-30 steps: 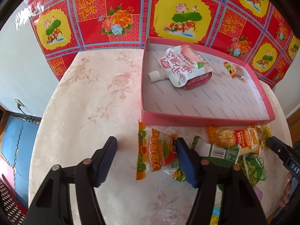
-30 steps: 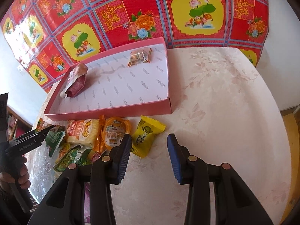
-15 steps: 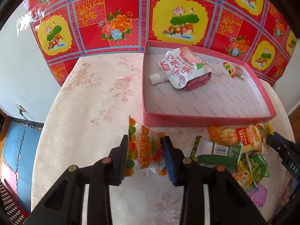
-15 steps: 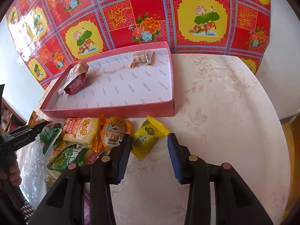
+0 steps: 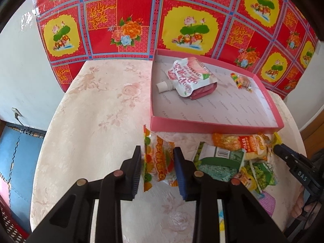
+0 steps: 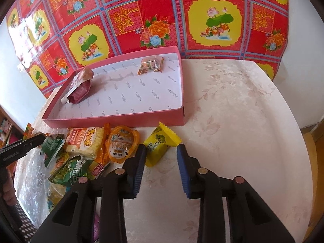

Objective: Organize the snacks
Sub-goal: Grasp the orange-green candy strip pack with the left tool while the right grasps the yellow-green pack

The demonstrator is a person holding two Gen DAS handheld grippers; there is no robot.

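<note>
My left gripper (image 5: 157, 160) is shut on an orange snack packet (image 5: 160, 162), which stands on edge between the pads just in front of the pink box (image 5: 212, 125). In the box lie a white and pink spout pouch (image 5: 188, 77) and a small wrapped candy (image 5: 242, 81). My right gripper (image 6: 161, 154) has its jaws closing around a yellow packet (image 6: 160, 144) on the table. The left pad touches the packet's edge, and a gap shows at the right pad.
A pile of snacks lies along the box front: a yellow corn pack (image 6: 85, 141), an orange jelly cup (image 6: 121, 144) and green bags (image 5: 218, 162). The pale floral table (image 6: 232, 121) is bare to the right. A red patterned wall covering hangs behind.
The left jaws have closed from wide open onto the orange packet and tipped it on edge. The right jaws have narrowed around the yellow packet.
</note>
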